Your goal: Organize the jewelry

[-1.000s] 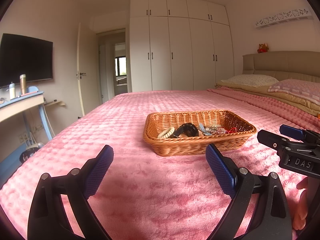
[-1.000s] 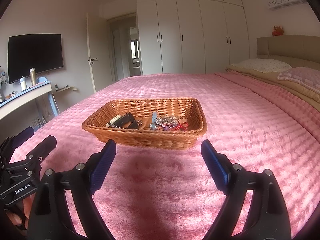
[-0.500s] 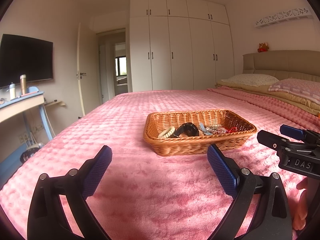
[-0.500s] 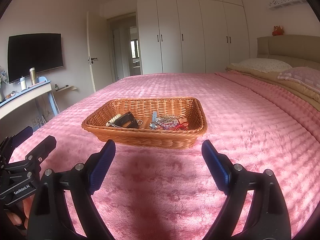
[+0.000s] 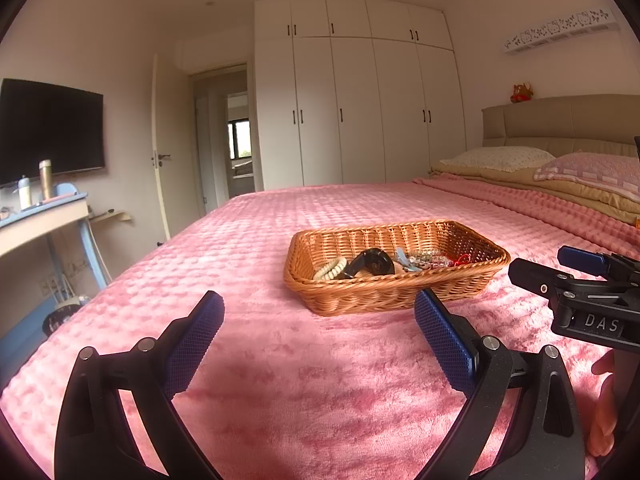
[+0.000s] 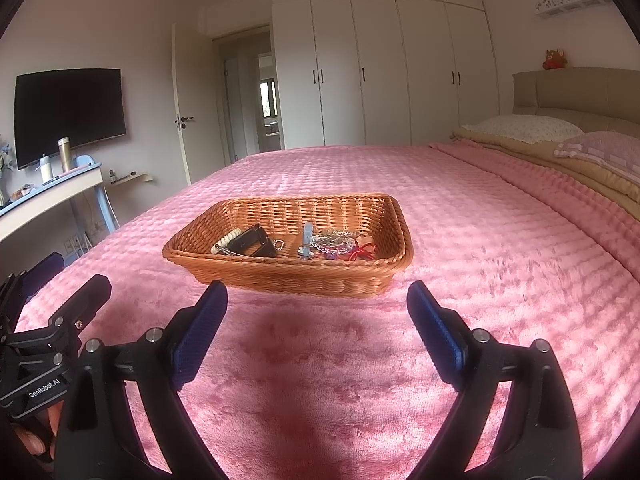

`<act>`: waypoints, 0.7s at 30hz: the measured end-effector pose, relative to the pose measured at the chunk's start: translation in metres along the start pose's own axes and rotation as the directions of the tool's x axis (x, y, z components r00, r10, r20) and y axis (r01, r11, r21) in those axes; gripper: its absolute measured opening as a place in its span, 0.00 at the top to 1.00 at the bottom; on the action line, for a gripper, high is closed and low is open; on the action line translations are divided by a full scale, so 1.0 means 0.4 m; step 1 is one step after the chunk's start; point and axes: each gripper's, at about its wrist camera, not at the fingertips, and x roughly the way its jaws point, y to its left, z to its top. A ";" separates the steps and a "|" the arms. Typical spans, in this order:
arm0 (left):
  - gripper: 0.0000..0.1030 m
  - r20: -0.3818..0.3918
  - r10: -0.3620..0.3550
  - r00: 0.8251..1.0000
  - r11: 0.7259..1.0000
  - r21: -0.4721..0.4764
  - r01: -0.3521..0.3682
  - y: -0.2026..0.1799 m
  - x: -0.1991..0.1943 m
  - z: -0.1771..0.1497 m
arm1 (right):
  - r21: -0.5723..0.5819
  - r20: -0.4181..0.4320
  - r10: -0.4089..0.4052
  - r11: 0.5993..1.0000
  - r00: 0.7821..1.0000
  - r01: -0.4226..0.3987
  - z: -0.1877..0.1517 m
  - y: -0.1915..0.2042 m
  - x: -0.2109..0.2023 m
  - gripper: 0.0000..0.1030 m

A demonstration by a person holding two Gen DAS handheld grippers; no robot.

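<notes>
Right wrist view: wicker basket of jewelry just above-centre of wide-open right gripper; left gripper wide, basket upper-right.

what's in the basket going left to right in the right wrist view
cream bead bracelet → black clip-like piece → pale blue clip → clear bead chains → red cord piece, all inside the wicker basket on the pink bedspread.
</notes>
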 end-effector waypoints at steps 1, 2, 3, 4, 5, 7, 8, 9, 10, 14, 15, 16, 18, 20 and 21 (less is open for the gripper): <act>0.10 0.000 0.000 1.000 1.000 -0.001 0.000 0.001 0.000 0.001 | 0.000 0.000 0.000 1.000 1.000 0.000 0.000 0.000 0.000 0.15; 0.10 -0.001 0.000 1.000 1.000 -0.003 0.000 0.001 0.000 0.000 | 0.000 -0.001 0.000 1.000 1.000 0.000 0.000 0.000 0.000 0.15; 0.10 -0.001 -0.001 1.000 1.000 -0.005 0.001 0.003 0.001 0.000 | -0.001 -0.001 -0.001 1.000 1.000 0.001 -0.001 0.001 0.000 0.15; 0.10 -0.002 0.000 1.000 1.000 -0.008 0.000 0.003 0.001 0.000 | 0.000 0.000 0.000 1.000 1.000 0.000 0.000 0.000 0.000 0.15; 0.10 -0.003 0.001 1.000 1.000 -0.010 -0.001 0.003 0.001 0.001 | 0.000 0.000 0.000 1.000 1.000 0.000 0.000 0.000 0.000 0.15; 0.09 -0.006 0.000 1.000 1.000 -0.017 0.000 0.005 0.001 0.001 | 0.001 -0.001 0.000 1.000 1.000 0.000 0.000 0.000 0.000 0.15; 0.09 -0.007 -0.003 1.000 1.000 -0.019 0.003 0.006 0.001 0.002 | 0.001 -0.001 0.000 1.000 1.000 0.000 0.000 0.000 0.000 0.15; 0.09 -0.006 -0.006 1.000 1.000 -0.021 0.006 0.007 0.001 0.001 | 0.003 -0.002 0.000 1.000 1.000 0.000 0.000 -0.001 0.000 0.15; 0.09 -0.005 -0.006 1.000 1.000 -0.022 0.005 0.007 0.000 0.002 | 0.004 -0.003 0.000 1.000 1.000 0.000 0.000 -0.001 0.000 0.15; 0.09 -0.008 -0.004 1.000 1.000 -0.030 0.004 0.010 0.000 0.003 | 0.007 -0.007 0.001 1.000 1.000 -0.001 0.000 -0.001 0.002 0.15; 0.09 -0.009 -0.005 1.000 0.999 -0.034 0.005 0.011 0.000 0.003 | 0.008 -0.006 0.001 1.000 1.000 -0.001 0.000 -0.002 0.001 0.15; 0.08 -0.010 -0.004 1.000 0.999 -0.037 0.004 0.012 0.001 0.004 | 0.007 -0.007 0.001 1.000 1.000 -0.001 0.000 -0.002 0.003 0.15; 0.08 -0.012 -0.002 1.000 0.999 -0.045 0.001 0.016 0.002 0.004 | 0.007 -0.008 0.001 1.000 1.000 -0.001 0.000 -0.002 0.002 0.15; 0.08 -0.017 -0.002 1.000 0.999 -0.051 0.001 0.018 0.005 0.005 | 0.007 -0.007 0.001 1.000 1.000 -0.001 0.000 -0.002 0.003 0.15; 0.08 -0.018 -0.002 1.000 0.999 -0.054 0.001 0.019 0.005 0.005 | 0.007 -0.007 0.001 1.000 1.000 -0.001 0.000 -0.002 0.003 0.15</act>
